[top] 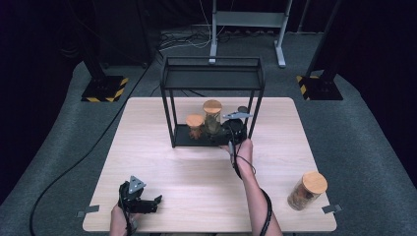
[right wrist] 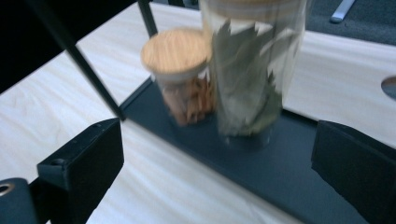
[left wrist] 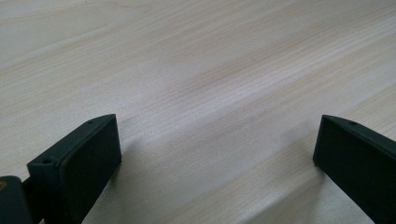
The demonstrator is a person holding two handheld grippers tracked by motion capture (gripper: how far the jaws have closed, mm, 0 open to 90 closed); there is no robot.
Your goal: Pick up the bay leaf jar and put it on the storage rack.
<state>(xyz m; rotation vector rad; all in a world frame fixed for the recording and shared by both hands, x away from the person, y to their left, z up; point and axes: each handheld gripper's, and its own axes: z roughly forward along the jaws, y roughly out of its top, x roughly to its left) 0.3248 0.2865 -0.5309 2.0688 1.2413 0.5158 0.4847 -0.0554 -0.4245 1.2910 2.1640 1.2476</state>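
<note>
A black metal rack (top: 211,73) stands at the far middle of the wooden table. On its dark bottom tray (right wrist: 285,177) stand a short cork-lidded jar (top: 194,126) of orange-brown pieces and a taller jar (top: 212,115) of dried leaves. In the right gripper view the short jar (right wrist: 180,74) is left of the tall jar (right wrist: 250,70). My right gripper (top: 228,130) is at the rack's front right, just short of the tall jar, open (right wrist: 217,154) with nothing between its pads. My left gripper (top: 153,204) rests near the front left edge, open over bare wood (left wrist: 217,149).
A third cork-lidded jar (top: 307,190) with brown contents stands near the table's front right corner. The rack's thin black posts (right wrist: 88,70) rise around the tray. Grey carpet surrounds the table (top: 196,172), with stand feet and cables beyond it.
</note>
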